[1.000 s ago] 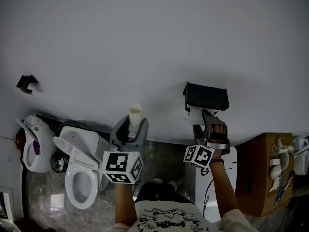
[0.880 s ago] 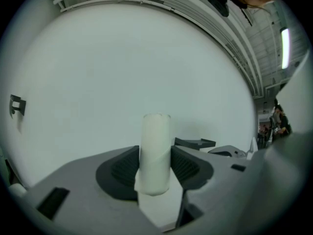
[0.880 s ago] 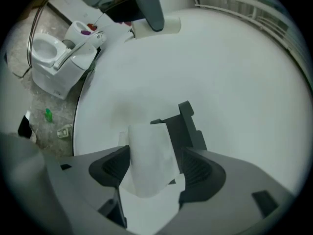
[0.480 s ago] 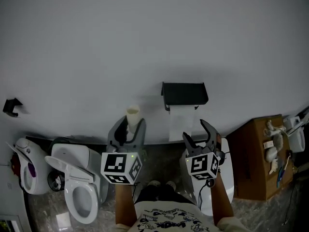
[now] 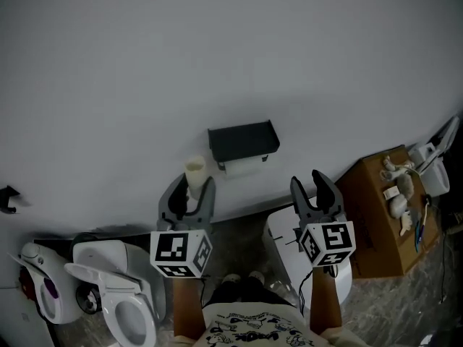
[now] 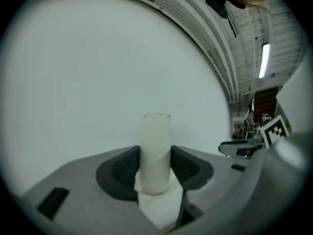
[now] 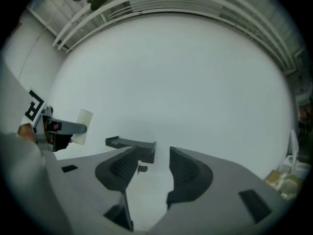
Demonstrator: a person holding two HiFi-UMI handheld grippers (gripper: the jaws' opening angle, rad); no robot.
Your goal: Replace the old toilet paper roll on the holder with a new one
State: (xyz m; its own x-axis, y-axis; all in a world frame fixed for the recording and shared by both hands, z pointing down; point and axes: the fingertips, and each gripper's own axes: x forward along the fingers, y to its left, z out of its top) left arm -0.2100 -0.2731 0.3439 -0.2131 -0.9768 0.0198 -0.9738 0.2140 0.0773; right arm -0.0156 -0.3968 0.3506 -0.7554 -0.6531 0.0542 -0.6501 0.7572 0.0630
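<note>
Left gripper (image 6: 155, 166): I am clenching it on the old roll (image 6: 156, 141), a nearly bare cardboard tube with a scrap of paper trailing at its foot.
Why held so: I am keeping the tube upright and pinched across its lower half, so both pads are bearing on the curved wall and it is not rolling out.
Where it is: the tube is riding out in front of me, left of the holder (image 5: 243, 142) and well apart from it.
Right gripper (image 7: 152, 166): it is carrying nothing; its jaws have just been closing partway, with only bare wall (image 5: 217, 49) showing through the gap.
Why placed so: I am pointing it level at the holder, which is sitting just left of the gap.
Holder: black, fixed to the wall, with a white roll (image 5: 244, 167) hanging under its shelf in the head view.
Step, as I am judging it: the fresh roll is looking mounted already, so I am likely carrying the old tube off for disposal.
</note>
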